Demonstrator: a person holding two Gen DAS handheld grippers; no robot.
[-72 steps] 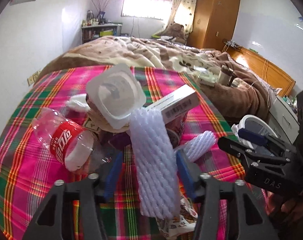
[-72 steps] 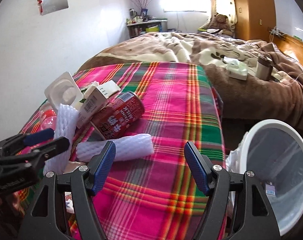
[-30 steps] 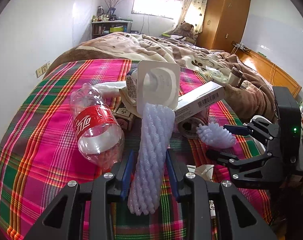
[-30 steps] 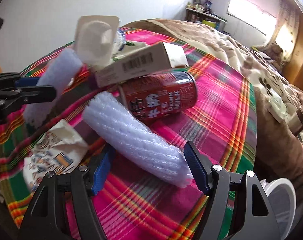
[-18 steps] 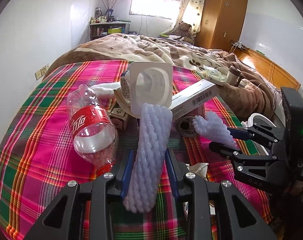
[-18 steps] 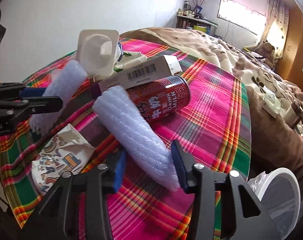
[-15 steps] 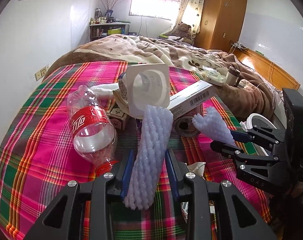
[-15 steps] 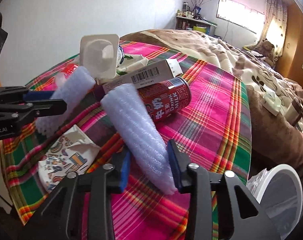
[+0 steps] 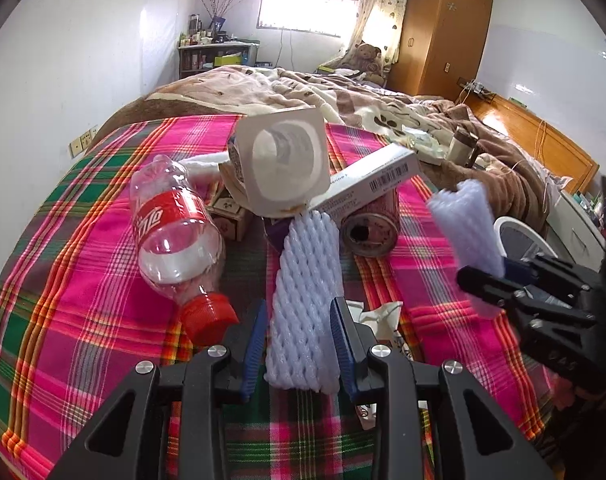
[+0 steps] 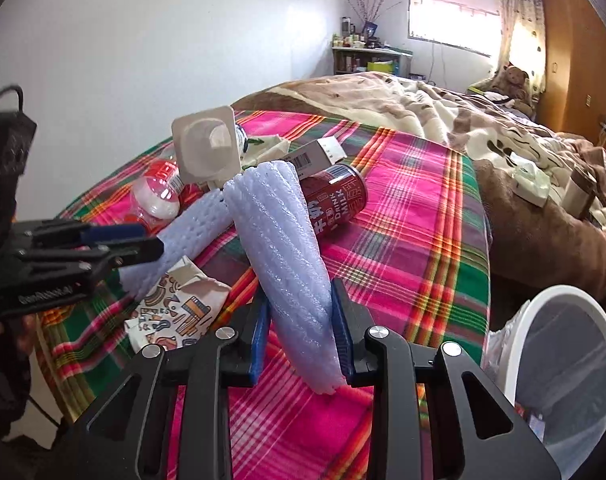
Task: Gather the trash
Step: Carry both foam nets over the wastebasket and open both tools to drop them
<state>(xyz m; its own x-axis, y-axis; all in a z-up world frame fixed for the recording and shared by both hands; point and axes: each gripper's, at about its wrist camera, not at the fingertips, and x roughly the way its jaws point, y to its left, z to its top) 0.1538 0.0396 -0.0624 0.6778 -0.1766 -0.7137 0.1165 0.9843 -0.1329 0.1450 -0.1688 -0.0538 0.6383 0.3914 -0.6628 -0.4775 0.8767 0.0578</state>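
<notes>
- Left wrist view: the left gripper [image 9: 299, 334] is clamped on a white foam net sleeve [image 9: 305, 300]; both blue pads press its sides, and the sleeve runs forward and upward from between them.
- Ahead-left of this gripper, a clear plastic bottle [image 9: 175, 232] with a red label and red cap lies on the plaid cloth [image 9: 63, 280].
- Straight ahead sits a pile: a white plastic tray [image 9: 283, 162], a long carton [image 9: 367, 186] resting on a red can [image 9: 369, 224] lying on its side.
- Right wrist view: the right gripper [image 10: 301, 334] has a second foam sleeve [image 10: 283, 248] between its pads; the jaws are closing, with the pads pressed to its sides.
- Crumpled printed paper [image 10: 171, 312] lies to the left of this gripper, on the cloth.
- A white bin [image 10: 555, 364] stands to its right, beyond the cloth's edge.
- A brown blanket [image 10: 443, 120] covers the bed further ahead.
</notes>
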